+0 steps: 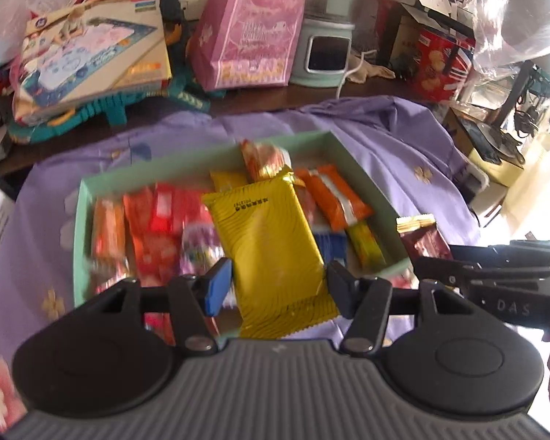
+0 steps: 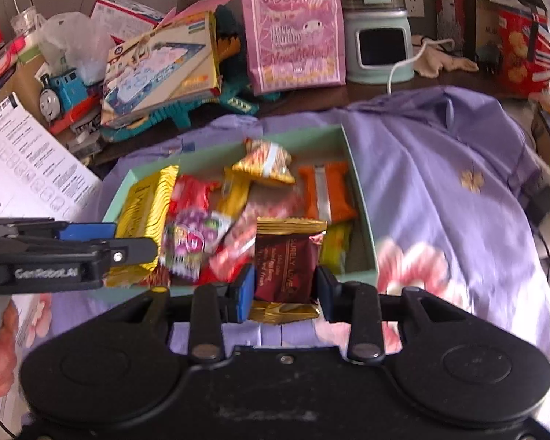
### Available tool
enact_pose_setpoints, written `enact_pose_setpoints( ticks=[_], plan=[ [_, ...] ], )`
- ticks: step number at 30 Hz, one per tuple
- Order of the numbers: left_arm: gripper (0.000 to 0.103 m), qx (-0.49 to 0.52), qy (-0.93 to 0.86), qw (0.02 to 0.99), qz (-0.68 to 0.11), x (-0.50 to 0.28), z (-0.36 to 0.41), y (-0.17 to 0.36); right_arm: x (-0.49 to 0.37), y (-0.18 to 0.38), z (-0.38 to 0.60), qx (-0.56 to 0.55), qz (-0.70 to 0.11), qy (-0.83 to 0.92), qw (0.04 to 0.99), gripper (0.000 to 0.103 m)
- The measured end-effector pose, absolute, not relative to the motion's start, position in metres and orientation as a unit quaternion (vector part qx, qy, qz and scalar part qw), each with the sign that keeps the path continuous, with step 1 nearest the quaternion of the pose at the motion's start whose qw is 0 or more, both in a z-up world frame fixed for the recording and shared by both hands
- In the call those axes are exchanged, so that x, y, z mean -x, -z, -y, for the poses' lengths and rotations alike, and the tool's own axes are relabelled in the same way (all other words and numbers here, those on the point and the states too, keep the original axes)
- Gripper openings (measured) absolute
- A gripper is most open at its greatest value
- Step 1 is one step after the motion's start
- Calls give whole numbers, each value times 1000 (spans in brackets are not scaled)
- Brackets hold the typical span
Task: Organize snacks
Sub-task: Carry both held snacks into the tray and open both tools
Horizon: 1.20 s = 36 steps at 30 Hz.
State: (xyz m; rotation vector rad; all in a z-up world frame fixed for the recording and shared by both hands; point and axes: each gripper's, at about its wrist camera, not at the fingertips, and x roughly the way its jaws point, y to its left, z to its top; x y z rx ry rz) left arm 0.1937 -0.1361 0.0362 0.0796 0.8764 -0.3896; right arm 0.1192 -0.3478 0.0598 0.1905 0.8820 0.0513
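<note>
The shallow mint-green cardboard box (image 2: pixel 359 198) sat on the lilac flowered cloth (image 2: pixel 440 183), crammed with wrapped snacks, and both claws had one each! The left gripper (image 1: pixel 275 278) had its jaws clamped on the sides of a big yellow foil packet (image 1: pixel 271 242), which hung over the near part of the box. The right gripper (image 2: pixel 284 288) pinched a dark red foil pouch with gold crimped ends (image 2: pixel 288 256) between its blue pad and black pad, just over the box's near edge. In the left wrist view that same pouch showed off to the right, past the box's corner. Down in the box lay an orange-and-white wrapped bar (image 2: pixel 326 190) along the far right side, a gold-and-orange triangular pack (image 2: pixel 266 163) at the back, and a purple-and-pink candy bag (image 2: pixel 190 236) near the front. Behind the cloth stood a pink paper gift bag (image 2: pixel 293 33) and a pale green appliance with a dark screen (image 2: pixel 379 46).
</note>
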Motion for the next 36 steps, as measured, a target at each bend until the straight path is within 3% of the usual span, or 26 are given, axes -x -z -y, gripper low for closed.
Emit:
enact_pose_setpoints(
  ticks=[9,25,28,29,30,31,36],
  plan=[
    [56,-60,205,881,-423,-253,170,-24,-171,-53,353,-96,-430,-20,897,35],
    [57,-65,187,867,-457,-292,173,17,-203,-18,356,-110,-460,-17,881,38],
    [61,-68,182,868,-457,-294,172,18,-204,-18,357,-111,-458,-11,882,52],
    [67,-71,177,870,-454,-294,172,18,-204,-18,358,-115,-457,-9,882,74],
    [87,-75,170,872,-452,-294,172,18,-203,-18,358,-118,-454,-3,883,91],
    [103,-79,158,876,-450,-294,171,18,-201,-20,359,-120,-448,4,886,95],
    [103,-79,136,877,-454,-292,164,18,-193,-26,357,-116,-440,4,891,101]
  ],
)
